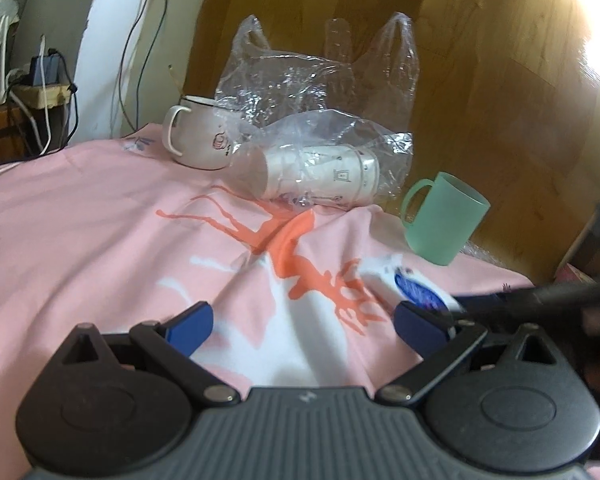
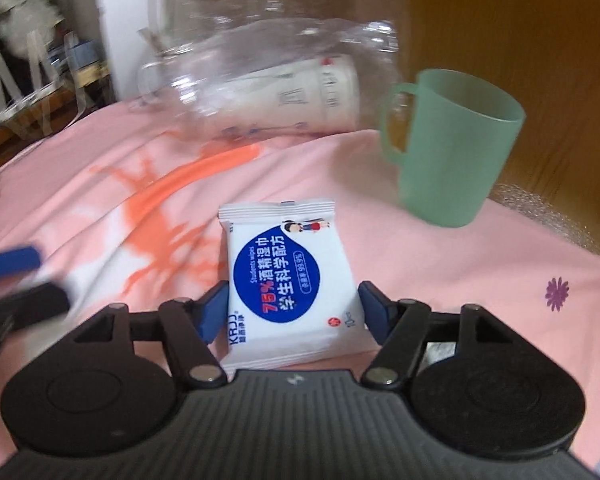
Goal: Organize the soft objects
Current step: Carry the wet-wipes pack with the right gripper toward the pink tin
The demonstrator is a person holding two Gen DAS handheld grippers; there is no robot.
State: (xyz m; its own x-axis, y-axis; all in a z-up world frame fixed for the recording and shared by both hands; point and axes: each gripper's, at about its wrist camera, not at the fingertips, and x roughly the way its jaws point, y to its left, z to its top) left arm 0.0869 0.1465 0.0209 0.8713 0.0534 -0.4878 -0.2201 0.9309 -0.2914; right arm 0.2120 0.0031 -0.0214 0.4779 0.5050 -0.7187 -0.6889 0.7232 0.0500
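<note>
Evidently early | right gripper [image 2: 293,308] clamps wipes pack [image 2: 290,280] | left gripper [image 1: 302,322] spread, empty | plastic bag [image 1: 320,120] awaits, nothing visibly sorted yet

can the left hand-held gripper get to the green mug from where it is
Probably yes. The left hand-held gripper is open and empty, and the green mug stands ahead to its right with only pink sheet between. The wipes pack in the right hand-held gripper sits near that path.
</note>
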